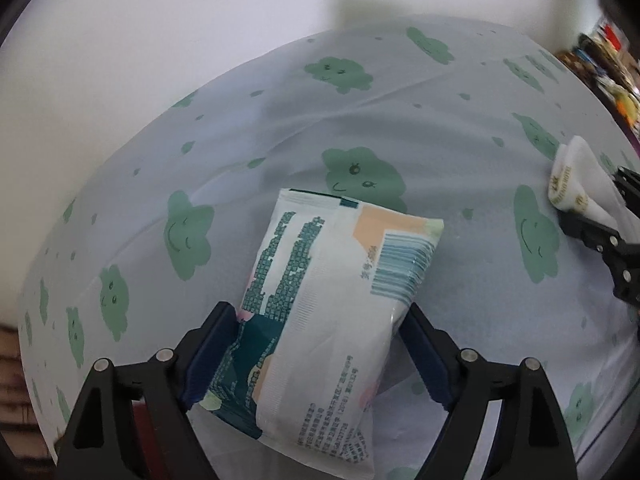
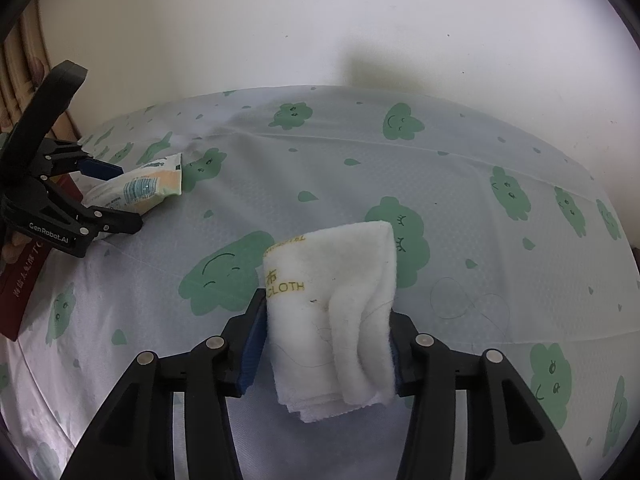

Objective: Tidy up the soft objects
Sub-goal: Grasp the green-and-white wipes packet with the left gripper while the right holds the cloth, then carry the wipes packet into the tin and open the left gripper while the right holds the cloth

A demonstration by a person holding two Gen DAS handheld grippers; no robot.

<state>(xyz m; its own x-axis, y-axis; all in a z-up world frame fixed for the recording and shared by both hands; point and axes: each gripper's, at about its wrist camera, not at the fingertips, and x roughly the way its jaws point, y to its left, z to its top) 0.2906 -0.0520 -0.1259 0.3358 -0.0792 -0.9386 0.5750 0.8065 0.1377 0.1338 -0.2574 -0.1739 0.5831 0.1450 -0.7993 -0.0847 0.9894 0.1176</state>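
A soft white and teal tissue packet lies on the cloud-print sheet. My left gripper points down over its near half, jaws wide open, one finger on each long side. The right wrist view has the same packet at the far left inside the left gripper. A folded white cloth with yellow lettering rests on the sheet between the pads of my right gripper, which touch both its sides. From the left wrist, the cloth and right gripper sit at the right edge.
A white wall runs behind the bed. A dark red book-like thing lies at the bed's left edge by a person's hand. A wooden headboard stands at the far left. Colourful clutter shows far right.
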